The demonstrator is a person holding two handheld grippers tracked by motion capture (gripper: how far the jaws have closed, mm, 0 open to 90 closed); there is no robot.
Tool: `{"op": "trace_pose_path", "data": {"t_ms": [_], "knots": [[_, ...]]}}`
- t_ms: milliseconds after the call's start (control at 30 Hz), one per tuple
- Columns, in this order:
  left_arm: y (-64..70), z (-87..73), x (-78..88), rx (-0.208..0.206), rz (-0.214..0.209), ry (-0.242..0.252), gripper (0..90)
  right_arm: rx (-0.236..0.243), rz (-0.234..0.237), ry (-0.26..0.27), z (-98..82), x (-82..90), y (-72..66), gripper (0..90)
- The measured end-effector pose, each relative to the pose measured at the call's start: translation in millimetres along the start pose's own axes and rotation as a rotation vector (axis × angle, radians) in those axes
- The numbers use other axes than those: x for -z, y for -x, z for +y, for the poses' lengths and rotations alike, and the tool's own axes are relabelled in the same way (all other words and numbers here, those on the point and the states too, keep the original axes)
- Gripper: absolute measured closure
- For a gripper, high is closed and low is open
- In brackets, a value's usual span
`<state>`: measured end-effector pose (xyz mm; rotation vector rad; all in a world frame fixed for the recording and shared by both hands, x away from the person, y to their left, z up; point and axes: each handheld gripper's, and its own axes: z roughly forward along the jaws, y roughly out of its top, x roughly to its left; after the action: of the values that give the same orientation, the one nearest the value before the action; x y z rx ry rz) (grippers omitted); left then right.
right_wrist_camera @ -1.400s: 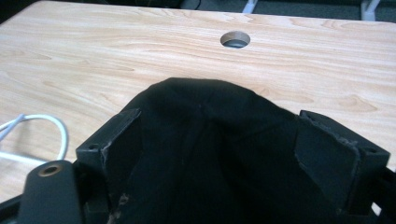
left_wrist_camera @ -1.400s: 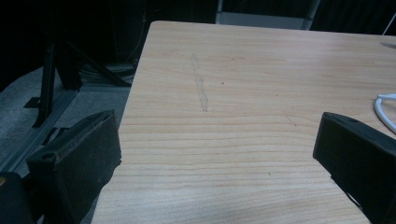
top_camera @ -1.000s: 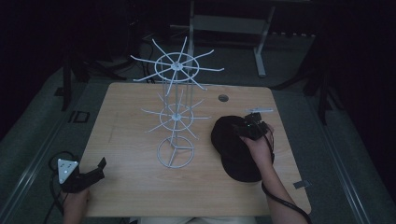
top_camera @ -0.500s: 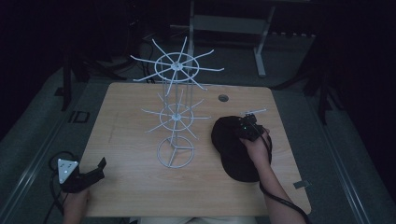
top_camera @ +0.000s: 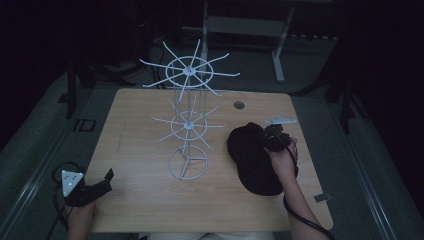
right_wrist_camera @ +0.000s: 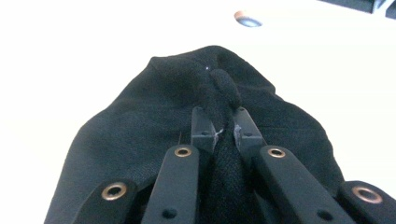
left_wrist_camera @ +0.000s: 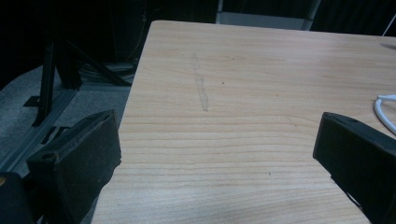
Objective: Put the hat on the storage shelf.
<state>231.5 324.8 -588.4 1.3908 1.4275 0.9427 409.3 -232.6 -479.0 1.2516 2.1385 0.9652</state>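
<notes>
Cap (top_camera: pixel 252 159) (pinched by right gripper (top_camera: pixel 272 140)) lies beside wire rack (top_camera: pixel 187 120).

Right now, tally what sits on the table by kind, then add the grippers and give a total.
White wire rack: 1
Black cap: 1
Grippers: 2, the left gripper open near the table's near left corner, the right gripper shut on the cap's fabric
Total: 4
</notes>
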Motion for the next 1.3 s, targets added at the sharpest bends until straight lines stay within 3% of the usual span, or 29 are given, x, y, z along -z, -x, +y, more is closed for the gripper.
{"op": "trace_pose_path", "data": {"t_ms": [633,1300], "knots": [[0.8,0.0,-0.3,-0.001,0.001,-0.001,1.5,0.045,-0.007,0.198,8.8,81.1,8.6,83.1],[1.3,0.2,-0.4,-0.005,0.006,-0.005,1.4,0.112,0.021,0.497,47.7,219.2,2.5,83.2]]}}
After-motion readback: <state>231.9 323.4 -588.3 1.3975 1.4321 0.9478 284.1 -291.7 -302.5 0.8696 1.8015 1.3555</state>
